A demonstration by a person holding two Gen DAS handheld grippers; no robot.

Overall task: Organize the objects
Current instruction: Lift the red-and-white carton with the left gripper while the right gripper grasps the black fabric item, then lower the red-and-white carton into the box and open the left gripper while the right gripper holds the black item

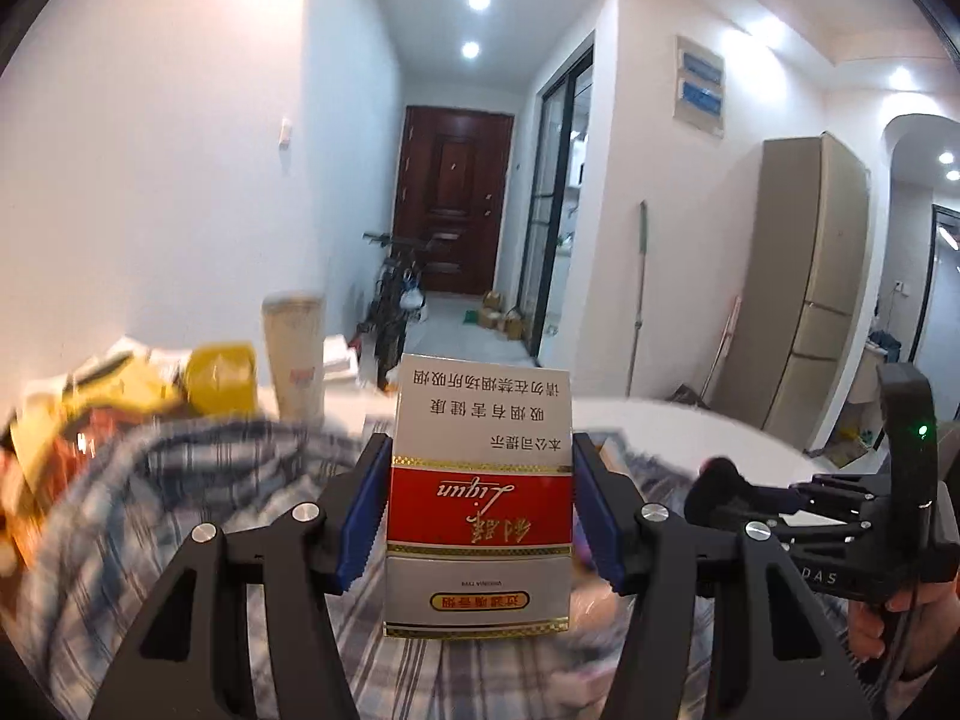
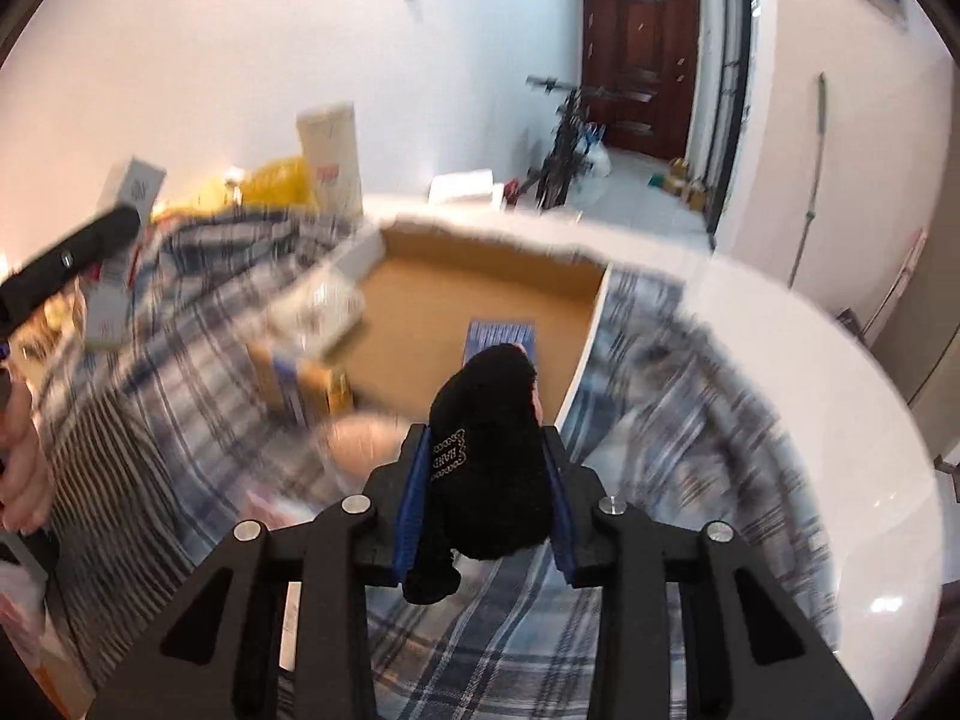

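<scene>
Red/silver cigarette pack upright, inverted, black sock bunched, maybe w/ logo.

A brown door, a bicycle and a tall fridge stand behind

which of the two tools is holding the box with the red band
The left tool. It grips a silver cigarette pack with a red band, printed upside down; the right tool holds a black sock instead.
</scene>
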